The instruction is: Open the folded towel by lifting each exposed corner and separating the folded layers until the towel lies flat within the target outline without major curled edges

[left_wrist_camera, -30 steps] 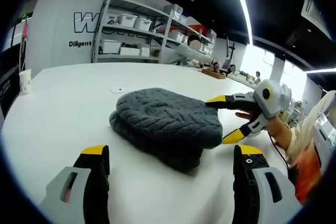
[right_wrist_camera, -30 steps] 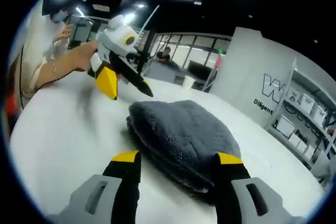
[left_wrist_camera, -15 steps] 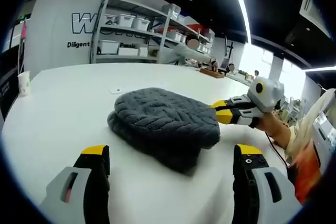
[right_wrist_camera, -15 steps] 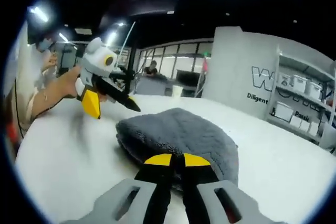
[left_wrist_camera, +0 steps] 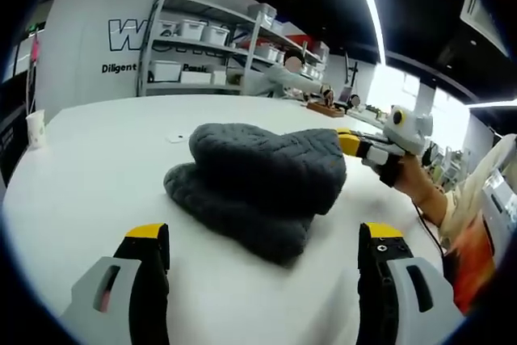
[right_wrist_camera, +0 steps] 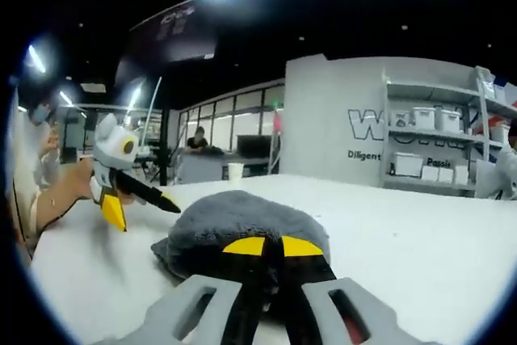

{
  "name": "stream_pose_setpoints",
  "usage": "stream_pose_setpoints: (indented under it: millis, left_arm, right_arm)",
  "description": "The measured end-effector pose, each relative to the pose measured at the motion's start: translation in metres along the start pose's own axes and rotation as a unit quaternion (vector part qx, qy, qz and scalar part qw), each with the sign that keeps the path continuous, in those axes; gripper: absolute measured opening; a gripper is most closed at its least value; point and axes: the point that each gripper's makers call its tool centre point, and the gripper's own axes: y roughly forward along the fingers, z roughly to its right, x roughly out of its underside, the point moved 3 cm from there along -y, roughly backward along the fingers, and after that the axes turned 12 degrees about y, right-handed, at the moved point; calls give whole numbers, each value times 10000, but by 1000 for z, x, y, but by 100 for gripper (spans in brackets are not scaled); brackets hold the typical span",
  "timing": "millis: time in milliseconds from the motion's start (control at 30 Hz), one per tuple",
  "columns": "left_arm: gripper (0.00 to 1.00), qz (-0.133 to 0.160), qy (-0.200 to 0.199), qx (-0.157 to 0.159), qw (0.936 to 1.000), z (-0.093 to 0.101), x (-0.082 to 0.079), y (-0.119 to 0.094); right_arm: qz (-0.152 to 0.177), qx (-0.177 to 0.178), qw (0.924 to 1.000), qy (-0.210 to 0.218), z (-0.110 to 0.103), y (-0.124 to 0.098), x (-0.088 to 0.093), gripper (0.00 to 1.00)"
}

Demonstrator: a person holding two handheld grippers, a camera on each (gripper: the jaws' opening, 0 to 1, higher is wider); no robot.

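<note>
You had your right gripper (right_wrist_camera: 271,246) clamped on the top layer of the thick grey knitted towel (left_wrist_camera: 258,183) mid-table and peeled up, left gripper (left_wrist_camera: 266,240) gaping wide short of it; most unfolding remained, by my reckoning.

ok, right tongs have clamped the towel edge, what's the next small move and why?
Probably carry the right tongs further up and back over the pile, peeling the top layer open. They are shut on the folded grey knitted towel, its upper layer already raised off the lower. The left tongs wait open, near the lower fold.
</note>
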Motion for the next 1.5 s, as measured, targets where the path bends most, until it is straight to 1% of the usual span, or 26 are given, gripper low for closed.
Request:
stream_pose_setpoints:
  millis: [33,133,167,200,300,433,600,733,867,933,1000,1067,1100,1167,1233,1267,1367,1400,1433,1467,1500]
  left_arm:
    - [96,-6,7,1,10000,0,0,0]
    - [96,-13,14,1,10000,0,0,0]
    - [96,-29,9,-13,10000,-1,1,0]
    - [96,-32,17,-21,10000,-1,1,0]
    - [96,-40,39,-33,10000,-2,1,-1]
    - [96,-30,40,-36,10000,-2,0,-1]
    - [96,-66,59,-9,10000,0,1,0]
    - [96,-83,48,-10,10000,0,1,0]
    - [96,-80,46,-19,10000,0,2,0]
    - [96,-76,52,-25,10000,-1,1,0]
    - [96,-69,48,-29,10000,-1,1,-1]
    - [96,-80,36,-32,10000,-2,2,0]
    - [96,-93,35,-33,9999,-2,3,0]
    - [96,-112,40,-31,9999,-2,3,1]
    - [96,-126,43,-23,9999,-1,4,1]
    - [96,-131,44,-18,9999,-1,4,1]
    - [96,-147,49,-14,9999,-1,5,2]
    - [96,-150,47,-15,9999,-1,5,1]
    - [96,-148,45,-13,9999,-1,5,1]
    - [96,-144,46,-11,9999,-1,5,1]
    - [95,-143,48,-9,9999,0,5,1]
  right_arm:
    - [53,99,9999,42,5,-2,-2,0]
    - [90,171,9998,60,11,-4,-5,0]
    - [168,308,9992,170,18,-7,-8,0]
    - [179,369,9990,184,22,-8,-9,0]
    - [235,580,9978,199,33,-12,-12,0]
    - [269,767,9965,192,44,-17,-15,0]
    - [300,1089,9935,122,60,-24,-19,0]
    - [357,1297,9908,134,70,-30,-22,0]
    - [370,1569,9867,189,87,-36,-23,0]
    - [291,1745,9838,284,94,-39,-20,0]
    - [257,1810,9824,375,98,-40,-17,0]
    - [122,1988,9787,500,107,-43,-10,0]
    - [-12,2103,9763,503,110,-45,-6,0]
    - [-239,2278,9725,432,114,-46,1,0]
    - [-502,2494,9664,373,121,-49,10,0]
    - [-539,2518,9656,369,121,-49,11,0]
    - [-758,2662,9601,396,130,-51,21,0]
    - [-828,2711,9584,330,131,-52,22,0]
    - [-955,2767,9561,140,133,-52,24,0]
    - [-1013,2782,9552,39,134,-52,25,0]
    - [-1017,2780,9552,31,134,-51,25,0]
